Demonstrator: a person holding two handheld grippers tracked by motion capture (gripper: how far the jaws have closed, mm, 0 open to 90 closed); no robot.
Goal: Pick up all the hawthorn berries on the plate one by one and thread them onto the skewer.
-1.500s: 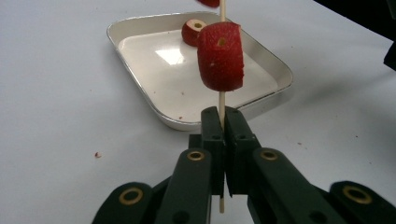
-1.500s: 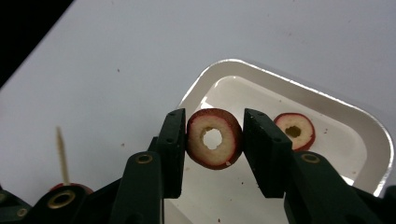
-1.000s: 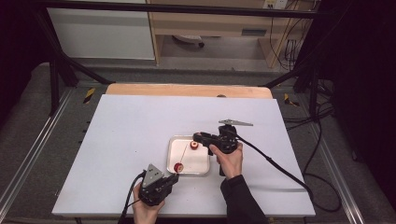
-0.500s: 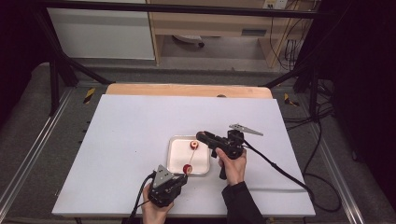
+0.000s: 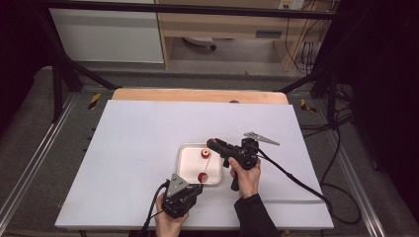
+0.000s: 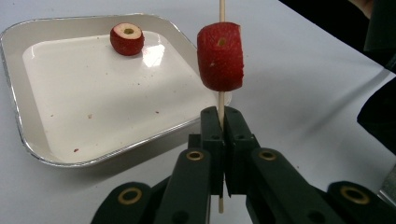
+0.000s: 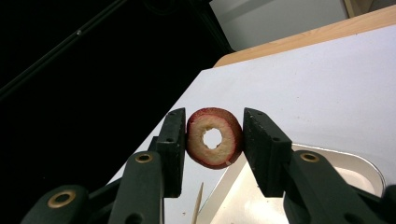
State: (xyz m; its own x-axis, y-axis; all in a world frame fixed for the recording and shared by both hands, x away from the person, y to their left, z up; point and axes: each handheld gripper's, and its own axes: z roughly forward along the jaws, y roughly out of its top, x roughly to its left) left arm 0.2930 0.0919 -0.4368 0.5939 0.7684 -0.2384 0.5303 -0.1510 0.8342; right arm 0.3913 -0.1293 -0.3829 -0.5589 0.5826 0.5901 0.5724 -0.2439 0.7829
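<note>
Left gripper point(image 6: 223, 140): clenched on skewer point(image 6: 221, 109), frame centre, carrying one apple piece point(image 6: 220, 57).
Right gripper point(image 7: 212, 144): grasping apple ring point(image 7: 214, 137), mid-frame.
Tray point(image 6: 14, 116): loose apple chunk point(image 6: 127, 38), upper left.

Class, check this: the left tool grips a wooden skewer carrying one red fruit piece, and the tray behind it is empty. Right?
Not quite. In the left gripper view, the left tool does grip the skewer with its fruit piece, but the tray holds another cored red piece.

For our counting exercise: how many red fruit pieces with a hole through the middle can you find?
3. One fruit piece is threaded on the skewer held by the left gripper; one lies in the tray; one is clamped in the right gripper.
</note>
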